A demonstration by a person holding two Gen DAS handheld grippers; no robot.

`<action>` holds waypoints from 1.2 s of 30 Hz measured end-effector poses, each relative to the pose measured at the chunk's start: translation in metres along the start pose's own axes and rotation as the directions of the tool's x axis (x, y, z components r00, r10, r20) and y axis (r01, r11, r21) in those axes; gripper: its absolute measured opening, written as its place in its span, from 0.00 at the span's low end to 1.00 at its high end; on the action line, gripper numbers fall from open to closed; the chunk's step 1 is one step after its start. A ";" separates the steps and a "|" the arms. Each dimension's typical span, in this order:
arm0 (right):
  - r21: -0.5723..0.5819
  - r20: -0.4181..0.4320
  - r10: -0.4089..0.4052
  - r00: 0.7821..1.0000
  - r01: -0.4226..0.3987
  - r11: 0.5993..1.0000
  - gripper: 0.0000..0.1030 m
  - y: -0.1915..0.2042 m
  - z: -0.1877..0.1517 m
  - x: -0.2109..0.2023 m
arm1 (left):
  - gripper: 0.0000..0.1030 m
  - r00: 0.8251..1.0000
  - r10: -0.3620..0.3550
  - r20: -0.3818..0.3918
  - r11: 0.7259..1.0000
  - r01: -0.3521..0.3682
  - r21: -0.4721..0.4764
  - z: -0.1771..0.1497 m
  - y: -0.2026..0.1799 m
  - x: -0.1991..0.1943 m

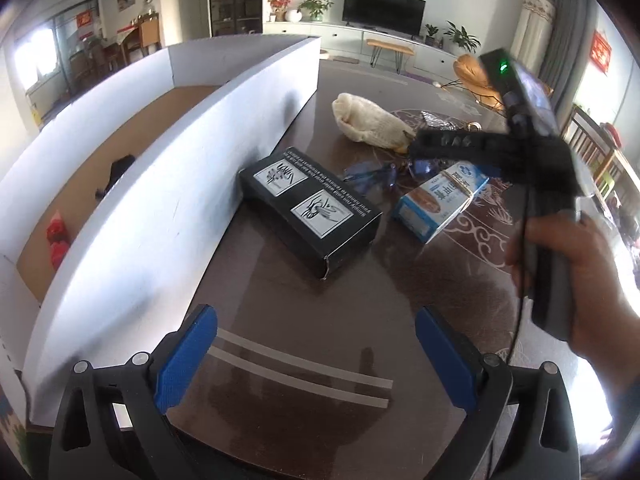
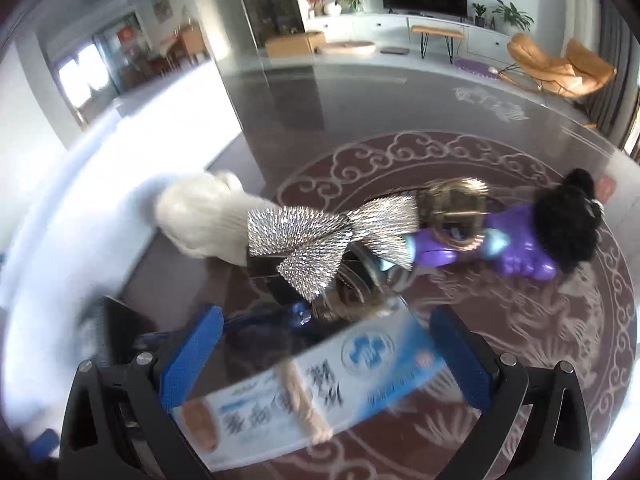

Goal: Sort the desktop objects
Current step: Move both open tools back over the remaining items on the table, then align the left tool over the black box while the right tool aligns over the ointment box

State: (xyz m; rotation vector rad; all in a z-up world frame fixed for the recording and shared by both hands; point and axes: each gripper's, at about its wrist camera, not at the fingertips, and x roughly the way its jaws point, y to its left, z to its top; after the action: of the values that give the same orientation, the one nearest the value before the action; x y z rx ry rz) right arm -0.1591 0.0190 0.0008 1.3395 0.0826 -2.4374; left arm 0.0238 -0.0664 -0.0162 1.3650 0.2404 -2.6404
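- The left gripper [image 1: 316, 354] has its blue pads spread wide, with only bare tabletop [image 1: 280, 280] and two pale strips [image 1: 300, 372] between them; it holds nothing.
- Just ahead of it lies a black box [image 1: 310, 210], close beside the white wall of a cardboard bin [image 1: 168, 184]; red items [image 1: 58, 240] and a dark object sit on the bin's floor.
- Beyond the black box lie blue-tinted glasses [image 1: 372, 180], a blue-and-white carton [image 1: 440, 204] and a cream knitted pouch [image 1: 372, 120].
- The right gripper [image 2: 326, 354], carried by a hand [image 1: 568, 276], stands with its pads wide apart, the blurred carton lying between them; whether they touch it I cannot tell.
- Farther out in the right wrist view lie a sequined piece [image 2: 320, 240], a purple toy [image 2: 512, 248] and a black pom-pom [image 2: 568, 220].
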 end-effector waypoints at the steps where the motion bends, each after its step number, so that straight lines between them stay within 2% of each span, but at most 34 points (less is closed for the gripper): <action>1: -0.008 0.020 0.010 1.000 -0.009 1.000 1.00 0.000 -0.002 -0.001 | 0.98 1.000 -0.004 -0.001 1.000 0.004 -0.004 0.000 0.001 0.000; 5: -0.032 -0.027 0.003 1.000 -0.004 0.999 1.00 -0.016 -0.022 -0.008 | 0.98 1.000 -0.027 -0.017 0.999 0.026 -0.028 0.001 0.005 0.004; 7: -0.118 -0.035 -0.072 0.997 0.068 0.991 1.00 -0.027 -0.046 -0.017 | 0.98 0.999 -0.037 -0.027 0.999 0.036 -0.041 0.002 0.006 0.007; 8: -0.140 -0.026 -0.077 0.997 0.073 0.988 1.00 -0.033 -0.056 -0.023 | 0.98 0.999 -0.037 -0.031 0.998 0.036 -0.042 0.002 0.005 0.008; 11: -0.111 -0.041 -0.094 0.995 0.089 0.990 1.00 -0.063 -0.081 -0.042 | 0.98 0.999 -0.021 -0.023 0.999 0.021 -0.037 0.007 0.000 0.012; 14: -0.072 -0.047 -0.113 0.993 0.109 0.991 1.00 -0.086 -0.103 -0.060 | 0.98 1.000 0.019 -0.001 0.998 -0.019 -0.062 0.018 -0.004 0.018; 19: -0.058 0.012 -0.120 0.993 0.121 0.991 1.00 -0.103 -0.139 -0.082 | 1.00 0.985 0.171 -0.021 0.974 -0.172 -0.149 0.046 -0.008 0.048; 22: -0.055 0.054 -0.109 0.993 0.112 0.992 1.00 -0.099 -0.147 -0.095 | 1.00 0.989 0.147 -0.030 0.958 -0.150 -0.246 0.056 -0.008 0.061; 25: -0.009 0.089 -0.126 0.988 0.128 0.992 1.00 -0.103 -0.146 -0.101 | 0.99 0.988 0.136 -0.070 0.947 -0.150 -0.283 0.064 -0.015 0.077; 27: 0.024 0.091 -0.104 0.990 0.102 0.994 1.00 -0.109 -0.145 -0.102 | 0.99 0.993 0.086 -0.079 0.943 -0.107 -0.314 0.066 -0.016 0.084; 28: 0.033 0.095 -0.093 0.991 0.090 0.995 1.00 -0.110 -0.143 -0.102 | 0.99 0.994 0.086 -0.073 0.943 -0.104 -0.316 0.067 -0.017 0.085; 30: 0.041 0.112 -0.079 0.991 0.075 0.996 1.00 -0.112 -0.142 -0.105 | 0.99 0.994 0.104 -0.045 0.947 -0.113 -0.299 0.073 -0.018 0.088; 32: 0.038 0.109 -0.078 0.991 0.075 0.996 1.00 -0.110 -0.142 -0.105 | 0.99 0.993 0.107 -0.057 0.951 -0.119 -0.284 0.078 -0.017 0.097; 35: 0.027 0.108 -0.081 0.991 0.078 0.997 1.00 -0.108 -0.143 -0.106 | 1.00 0.990 0.127 -0.069 0.981 -0.136 -0.140 0.088 -0.031 0.111; 36: 0.027 0.109 -0.078 0.991 0.076 0.997 1.00 -0.108 -0.144 -0.106 | 1.00 0.994 0.096 -0.058 0.995 -0.098 -0.031 0.090 -0.043 0.115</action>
State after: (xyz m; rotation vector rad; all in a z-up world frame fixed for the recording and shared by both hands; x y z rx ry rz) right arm -0.0278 0.1811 -0.0030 1.2307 0.0802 -2.5789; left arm -0.1223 -0.0513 -0.0565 1.4045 0.2186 -2.5107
